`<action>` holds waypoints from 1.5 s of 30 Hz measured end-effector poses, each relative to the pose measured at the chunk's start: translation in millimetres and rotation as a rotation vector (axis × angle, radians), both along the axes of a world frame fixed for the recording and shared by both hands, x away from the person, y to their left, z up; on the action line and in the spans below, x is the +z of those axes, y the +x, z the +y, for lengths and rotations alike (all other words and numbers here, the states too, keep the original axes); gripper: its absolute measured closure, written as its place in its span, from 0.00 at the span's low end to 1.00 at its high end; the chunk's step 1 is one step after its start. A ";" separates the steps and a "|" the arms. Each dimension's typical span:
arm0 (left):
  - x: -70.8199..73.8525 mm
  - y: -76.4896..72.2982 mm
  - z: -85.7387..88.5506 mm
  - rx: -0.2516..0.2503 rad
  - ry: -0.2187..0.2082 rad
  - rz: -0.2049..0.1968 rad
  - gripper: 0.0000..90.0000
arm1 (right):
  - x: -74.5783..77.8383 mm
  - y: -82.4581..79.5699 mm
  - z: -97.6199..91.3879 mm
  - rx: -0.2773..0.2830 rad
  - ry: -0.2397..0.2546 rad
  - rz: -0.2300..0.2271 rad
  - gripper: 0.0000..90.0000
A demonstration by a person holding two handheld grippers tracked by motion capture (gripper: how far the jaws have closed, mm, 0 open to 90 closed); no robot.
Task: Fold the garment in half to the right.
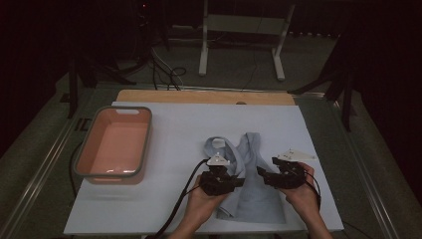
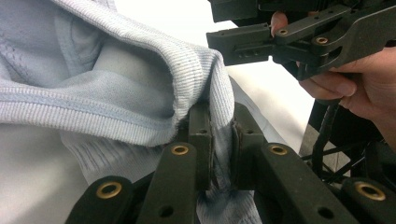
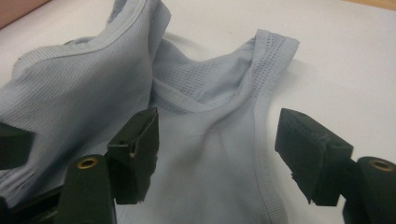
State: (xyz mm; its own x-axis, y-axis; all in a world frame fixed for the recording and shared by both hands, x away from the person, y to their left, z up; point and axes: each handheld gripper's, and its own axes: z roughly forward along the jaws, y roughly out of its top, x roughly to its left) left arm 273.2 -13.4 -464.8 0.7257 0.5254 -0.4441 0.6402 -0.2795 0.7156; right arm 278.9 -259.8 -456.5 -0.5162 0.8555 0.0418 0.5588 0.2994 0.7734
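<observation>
The left gripper point(image 2: 219, 144) is pinching a ribbed edge of the pale blue vest point(image 1: 254, 191) lying near the table's point(image 1: 164, 209) near edge, right of the pink tub point(image 1: 84, 149); folding seems underway; the right gripper point(image 3: 217, 154) is hanging spread over the cloth, needing to clamp an edge next.

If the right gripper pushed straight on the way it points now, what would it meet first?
Most likely the light blue tank top: the right gripper has open jaws straddling the cloth near its armhole edge. Its height above the fabric is unclear; the left gripper is beyond.
</observation>
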 end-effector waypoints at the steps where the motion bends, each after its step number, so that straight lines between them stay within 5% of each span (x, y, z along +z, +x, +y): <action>1: -0.2 0.1 -0.3 -0.002 0.001 -0.001 0.92 | 0.3 0.1 -0.2 0.001 0.000 0.001 0.35; 28: -13.8 -2.5 -23.6 -0.023 0.014 -0.011 0.92 | 11.4 -1.1 9.0 0.037 0.076 0.018 0.53; 45: -15.0 -5.7 -27.3 -0.030 0.027 -0.031 0.91 | 11.3 2.2 30.4 0.096 0.110 0.072 0.51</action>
State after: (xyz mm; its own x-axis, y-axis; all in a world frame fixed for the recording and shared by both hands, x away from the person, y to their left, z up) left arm 267.6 -40.7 -479.9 0.7545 0.5147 -0.4072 0.6090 -0.3178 0.7267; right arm 281.0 -229.3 -445.2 -0.5876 0.7907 0.1720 0.5868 0.2701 0.7633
